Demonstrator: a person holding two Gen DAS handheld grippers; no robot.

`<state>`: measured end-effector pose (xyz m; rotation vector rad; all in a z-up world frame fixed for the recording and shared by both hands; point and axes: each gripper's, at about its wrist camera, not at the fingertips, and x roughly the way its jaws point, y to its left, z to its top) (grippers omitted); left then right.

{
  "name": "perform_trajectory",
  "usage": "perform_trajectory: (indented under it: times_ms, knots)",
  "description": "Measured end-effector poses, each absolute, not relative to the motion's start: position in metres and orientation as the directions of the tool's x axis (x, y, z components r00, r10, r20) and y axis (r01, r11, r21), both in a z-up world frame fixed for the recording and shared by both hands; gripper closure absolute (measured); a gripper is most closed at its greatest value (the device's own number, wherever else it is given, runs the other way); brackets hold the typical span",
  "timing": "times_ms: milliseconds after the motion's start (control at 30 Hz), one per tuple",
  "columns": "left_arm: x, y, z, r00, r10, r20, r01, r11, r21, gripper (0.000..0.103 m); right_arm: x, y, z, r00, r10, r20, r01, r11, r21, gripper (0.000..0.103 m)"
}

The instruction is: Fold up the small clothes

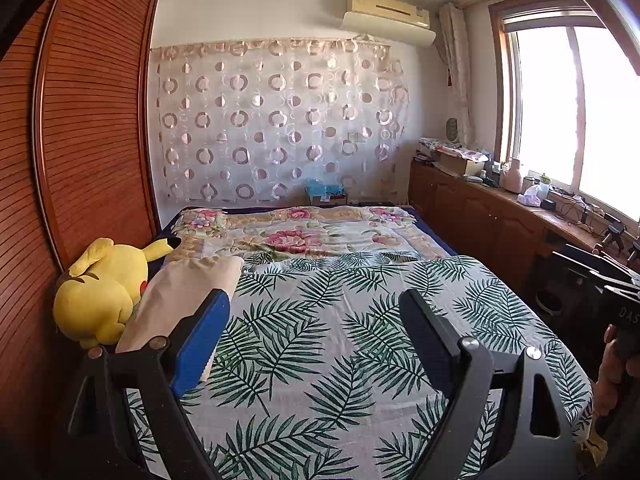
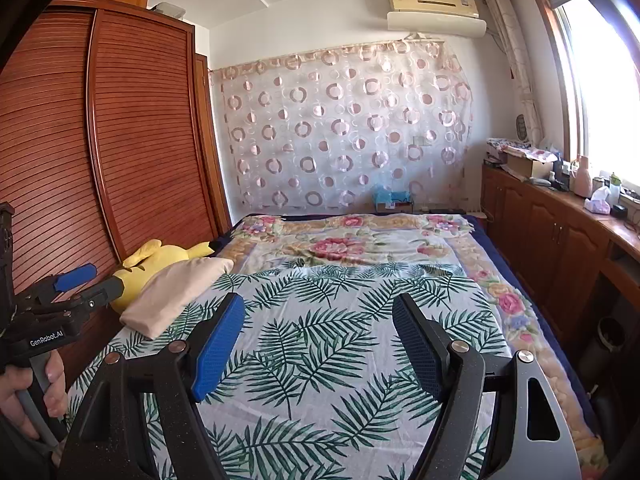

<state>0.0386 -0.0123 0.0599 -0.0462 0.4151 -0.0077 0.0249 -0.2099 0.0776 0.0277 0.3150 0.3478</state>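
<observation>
Hovering over the bed (image 2: pixel 320 360) with both tools, left tool (image 1: pixel 316 320) and right tool (image 2: pixel 318 320), jaws standing apart and gripping nothing. Seeing one beige folded cloth (image 2: pixel 176 296) lying beside the yellow plush toy (image 1: pixel 100 292); spotting no other garment, judging folding either finished or not begun.

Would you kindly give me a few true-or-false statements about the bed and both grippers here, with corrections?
1. The left gripper is open and holds nothing. True.
2. The right gripper is shut on a shirt. False: it is open and holds nothing.
3. A yellow plush toy lies by the wardrobe. True.
4. The beige cloth lies in the middle of the leaf-print sheet. False: it lies at the sheet's left edge, beside the toy.
</observation>
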Motion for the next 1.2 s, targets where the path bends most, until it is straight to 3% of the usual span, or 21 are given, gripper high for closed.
perform_trajectory:
  times_ms: [1200]
  knots:
    - [0.038, -0.012, 0.060, 0.916, -0.016, -0.400, -0.001, 0.999, -0.043, 0.016, 0.039, -0.223, 0.074, 0.886, 0.355, -0.298, -0.349, 0.934, 0.076, 0.025]
